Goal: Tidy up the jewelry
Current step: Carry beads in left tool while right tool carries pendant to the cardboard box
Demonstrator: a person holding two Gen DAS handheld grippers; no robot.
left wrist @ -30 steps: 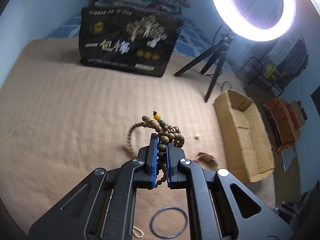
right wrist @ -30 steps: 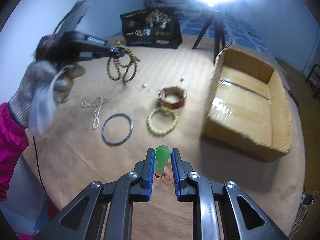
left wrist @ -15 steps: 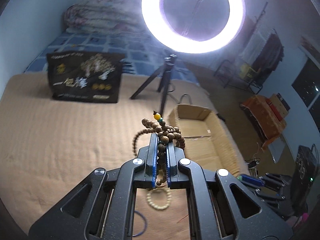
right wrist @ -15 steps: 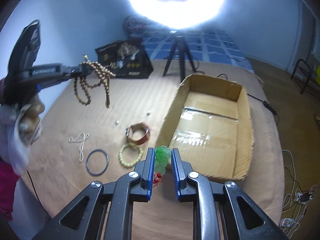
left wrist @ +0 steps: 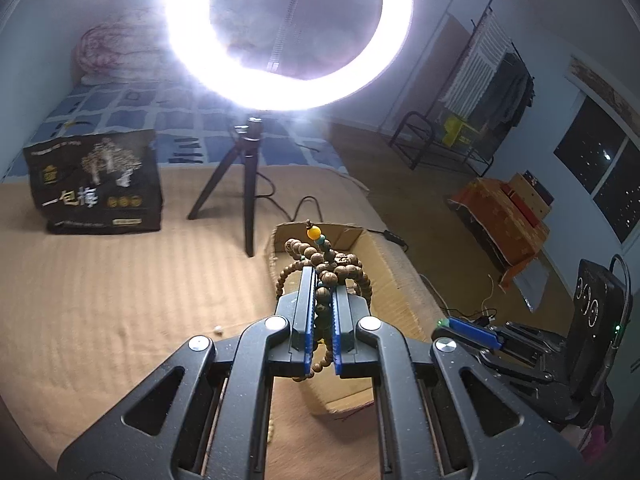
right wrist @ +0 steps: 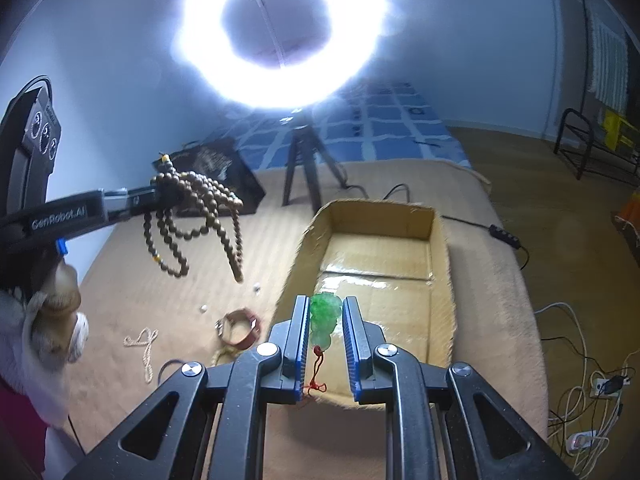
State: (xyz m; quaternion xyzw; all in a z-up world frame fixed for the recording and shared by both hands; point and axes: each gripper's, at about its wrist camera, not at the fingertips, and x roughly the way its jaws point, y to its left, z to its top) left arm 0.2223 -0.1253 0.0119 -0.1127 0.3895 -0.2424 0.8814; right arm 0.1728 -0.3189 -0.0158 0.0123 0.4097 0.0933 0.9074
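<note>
My left gripper (left wrist: 323, 280) is shut on a brown wooden bead necklace (left wrist: 324, 264) with an orange bead on top, held in the air near the left rim of the open cardboard box (left wrist: 384, 264). In the right wrist view the necklace (right wrist: 196, 216) hangs in loops from the left gripper (right wrist: 160, 196), left of the box (right wrist: 376, 256). My right gripper (right wrist: 326, 312) is shut on a green jade pendant (right wrist: 325, 314) with a red cord (right wrist: 317, 372), over the box's near edge.
On the tan blanket (right wrist: 132, 288) left of the box lie a brown leather bracelet (right wrist: 240, 326), a cream cord necklace (right wrist: 144, 346), a yellow bead bracelet, a dark bangle and two small pearls (right wrist: 256, 289). A ring light on a tripod (right wrist: 304, 160) and a black bag (left wrist: 94, 188) stand behind.
Both grippers have lifted and swung towards the cardboard box. The bead necklace has travelled right with the left gripper; the pendant now hangs over the box's near edge.
</note>
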